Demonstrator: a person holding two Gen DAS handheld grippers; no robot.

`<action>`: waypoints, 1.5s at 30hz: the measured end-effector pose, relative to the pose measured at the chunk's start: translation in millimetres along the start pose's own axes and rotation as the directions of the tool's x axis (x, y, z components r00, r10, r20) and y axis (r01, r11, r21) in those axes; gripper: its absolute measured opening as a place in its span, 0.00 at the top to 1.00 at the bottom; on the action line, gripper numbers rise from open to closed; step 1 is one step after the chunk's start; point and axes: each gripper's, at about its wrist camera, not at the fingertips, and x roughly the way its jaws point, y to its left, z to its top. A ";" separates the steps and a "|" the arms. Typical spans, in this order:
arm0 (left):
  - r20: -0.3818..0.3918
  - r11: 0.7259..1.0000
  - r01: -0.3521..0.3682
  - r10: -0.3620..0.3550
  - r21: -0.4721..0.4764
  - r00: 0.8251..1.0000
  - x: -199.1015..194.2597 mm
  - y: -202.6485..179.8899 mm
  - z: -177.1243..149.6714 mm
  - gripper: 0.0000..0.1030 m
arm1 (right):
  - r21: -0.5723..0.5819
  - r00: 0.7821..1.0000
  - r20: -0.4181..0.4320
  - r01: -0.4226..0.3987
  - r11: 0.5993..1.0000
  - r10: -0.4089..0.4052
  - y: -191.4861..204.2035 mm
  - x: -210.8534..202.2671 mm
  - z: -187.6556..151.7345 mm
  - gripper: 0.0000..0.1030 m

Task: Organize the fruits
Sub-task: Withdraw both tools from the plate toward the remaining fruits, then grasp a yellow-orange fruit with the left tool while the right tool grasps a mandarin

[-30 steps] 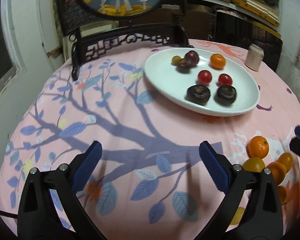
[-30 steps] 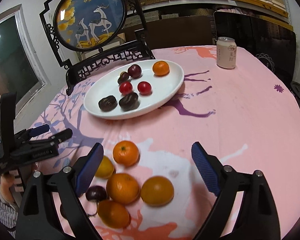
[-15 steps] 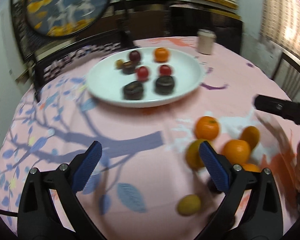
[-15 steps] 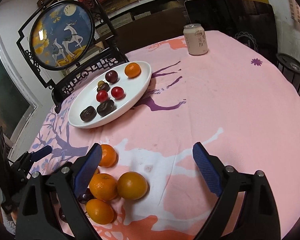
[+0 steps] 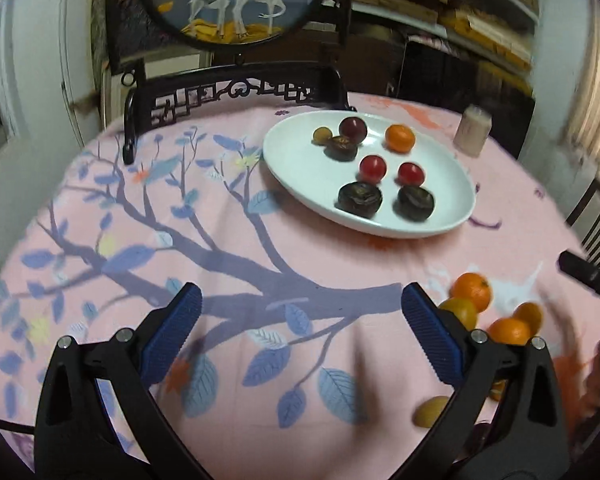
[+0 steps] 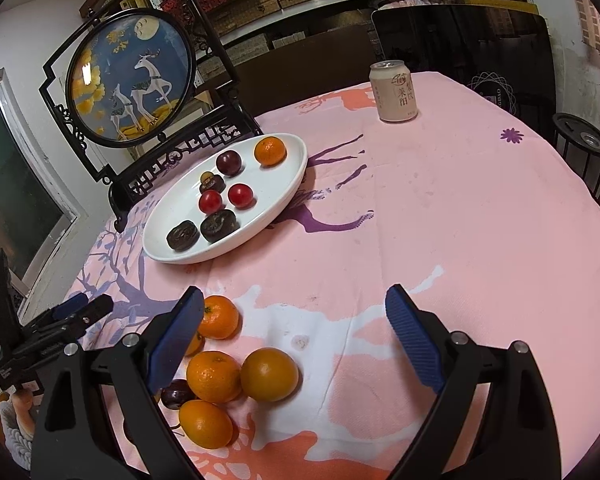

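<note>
On the pink tabletop (image 6: 440, 208), the white plate (image 6: 288, 196) is already carrying the sorted fruit in pairs, seemingly to keep like with like, while the loose oranges (image 6: 214, 376) are lying bunched near the front edge, well apart from it. The right tool (image 6: 292, 340) is hanging over that bunch with its jaws wide apart and nothing between them, probably lining up a pick. The left tool (image 5: 300, 336) is hovering beside it, likewise gaping and empty, pointing toward the plate.

A white oval plate (image 6: 288, 196) holds one orange, plums, two red fruits and dark dried ones. Loose oranges (image 6: 214, 376) cluster on the cloth just before the plate.
</note>
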 end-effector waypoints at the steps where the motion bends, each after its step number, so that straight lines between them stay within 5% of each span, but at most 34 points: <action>1: 0.004 1.000 0.012 -0.012 0.022 1.000 -0.2 -6.4 -1.6 0.02 | -0.001 1.000 0.000 -0.001 1.000 0.001 0.4 -0.1 0.0 0.11; 8: -0.028 0.942 0.094 -0.089 0.324 0.996 7.0 -83.7 -22.7 0.02 | 0.000 1.000 -0.006 0.006 1.000 -0.006 -1.1 1.4 0.6 0.11; 12: -0.076 0.922 0.044 -0.016 0.384 0.997 32.1 -97.9 -26.8 0.02 | 0.000 1.000 -0.017 0.005 1.000 -0.005 -1.3 2.3 0.4 0.11; 15: -0.108 0.944 0.033 0.003 0.328 0.994 38.2 -79.3 -21.3 0.02 | 0.001 1.000 -0.006 0.006 1.000 -0.006 -0.9 1.2 0.5 0.11; 19: -0.015 0.984 -0.040 0.043 0.174 0.999 11.5 -31.1 -6.9 0.02 | -0.002 1.000 -0.003 -0.007 1.000 0.007 0.8 0.2 0.0 0.11; 22: -0.026 0.994 0.041 -0.039 0.099 0.999 8.9 -13.3 -3.8 0.02 | -0.008 1.000 -0.007 -0.013 1.000 0.013 2.8 0.4 -0.3 0.11; 28: -0.025 0.957 -0.062 0.072 0.284 0.997 34.4 -50.1 -15.9 0.03 | -0.014 1.000 -0.012 -0.013 1.000 0.013 3.8 0.8 -1.1 0.11; 30: -0.043 0.955 -0.055 0.071 0.291 0.997 41.4 -51.5 -16.4 0.10 | -0.021 1.000 -0.014 -0.010 1.000 0.010 4.9 1.5 -1.9 0.11; 32: -0.074 0.961 -0.030 0.052 0.273 0.996 42.9 -47.4 -15.2 0.30 | -0.030 1.000 -0.016 -0.010 1.000 0.009 6.1 2.1 -2.4 0.11; 37: -0.140 0.979 0.041 -0.012 0.200 0.990 47.3 -35.2 -15.2 0.62 | -0.052 1.000 -0.024 -0.014 0.999 0.013 10.3 3.8 -4.8 0.11; 45: -0.136 0.979 0.029 -0.001 0.200 0.991 44.7 -37.7 -17.9 0.62 | -0.153 0.994 -0.102 -0.042 0.987 0.026 36.6 24.5 -9.4 0.12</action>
